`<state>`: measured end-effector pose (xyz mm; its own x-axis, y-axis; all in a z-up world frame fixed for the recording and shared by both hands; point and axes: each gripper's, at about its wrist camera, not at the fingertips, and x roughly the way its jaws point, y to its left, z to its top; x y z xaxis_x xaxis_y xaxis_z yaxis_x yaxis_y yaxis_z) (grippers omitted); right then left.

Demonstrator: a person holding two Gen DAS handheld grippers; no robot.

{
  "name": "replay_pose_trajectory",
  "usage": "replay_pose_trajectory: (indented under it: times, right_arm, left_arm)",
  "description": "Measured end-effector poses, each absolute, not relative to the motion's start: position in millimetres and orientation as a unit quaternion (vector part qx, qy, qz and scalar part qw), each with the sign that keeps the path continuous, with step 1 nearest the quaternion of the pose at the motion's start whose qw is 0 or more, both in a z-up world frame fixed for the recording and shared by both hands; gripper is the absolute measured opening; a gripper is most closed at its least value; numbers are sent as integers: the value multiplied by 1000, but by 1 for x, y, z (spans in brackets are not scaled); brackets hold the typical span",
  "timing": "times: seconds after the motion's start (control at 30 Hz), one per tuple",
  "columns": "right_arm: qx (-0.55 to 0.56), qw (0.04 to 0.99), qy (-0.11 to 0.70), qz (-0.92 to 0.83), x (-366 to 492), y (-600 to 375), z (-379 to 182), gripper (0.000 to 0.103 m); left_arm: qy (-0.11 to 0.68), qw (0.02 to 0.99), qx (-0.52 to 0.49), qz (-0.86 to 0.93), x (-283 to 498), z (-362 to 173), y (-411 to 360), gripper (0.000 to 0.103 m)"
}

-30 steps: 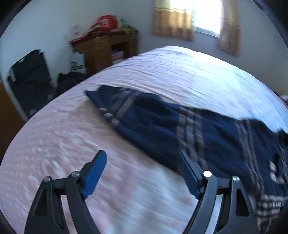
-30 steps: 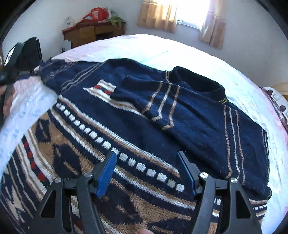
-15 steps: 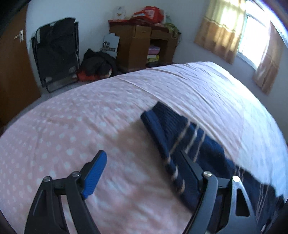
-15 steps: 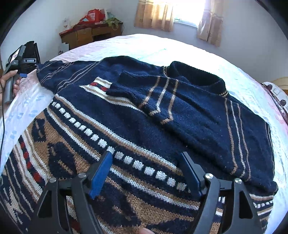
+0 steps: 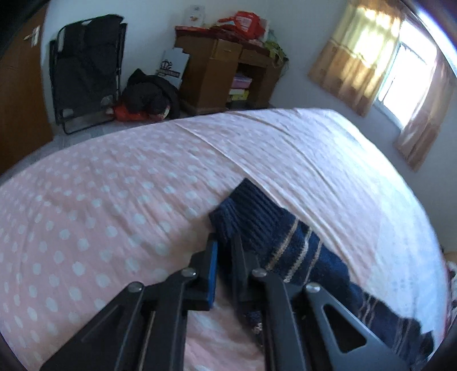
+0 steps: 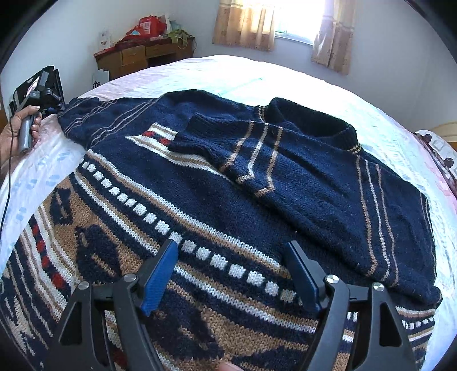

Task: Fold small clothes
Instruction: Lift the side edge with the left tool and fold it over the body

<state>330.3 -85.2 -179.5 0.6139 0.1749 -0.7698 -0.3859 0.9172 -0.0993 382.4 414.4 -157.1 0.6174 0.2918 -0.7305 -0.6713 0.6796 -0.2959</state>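
Note:
A navy knit sweater (image 6: 257, 199) with tan, white and red bands lies flat on the bed, its right sleeve folded across the chest. Its left sleeve (image 5: 271, 228) stretches out over the pink dotted sheet. My left gripper (image 5: 225, 251) is shut on the ribbed cuff of that sleeve, with the cuff edge pinched between the fingers. It also shows in the right wrist view (image 6: 37, 94), held at the sleeve's end. My right gripper (image 6: 231, 271) is open and empty, hovering just above the sweater's patterned lower body.
The bed (image 5: 85, 214) fills both views, with its far edge near the floor. A wooden desk (image 5: 225, 71) with clutter, a black folding chair (image 5: 85, 71) and a dark bag (image 5: 148, 97) stand by the wall. Curtained window (image 6: 285, 22) behind.
My left gripper moved along the sleeve to its cuff and closed on it. My right gripper stayed open over the sweater, shifting only slightly.

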Motion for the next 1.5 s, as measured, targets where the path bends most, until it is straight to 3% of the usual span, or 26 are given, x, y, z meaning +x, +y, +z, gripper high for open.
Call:
replay_pose_trajectory:
  times: [0.47,0.7,0.93,1.5]
  right_arm:
    - [-118,889,411,161,331,-87,-175,78]
    - [-73,915,360,165,324,-105,-123,78]
    - [-38,919,358,160,301,-140,-98,78]
    - [14,937,327,120,238,-229,-101,78]
  left_arm:
    - [275,893,-283,217,368,-93,369,8]
    - [266,907,-283,165,366,-61,329,8]
    - [268,911,-290,121,367,-47,285,8]
    - [292,910,-294,26,374,-26,159,8]
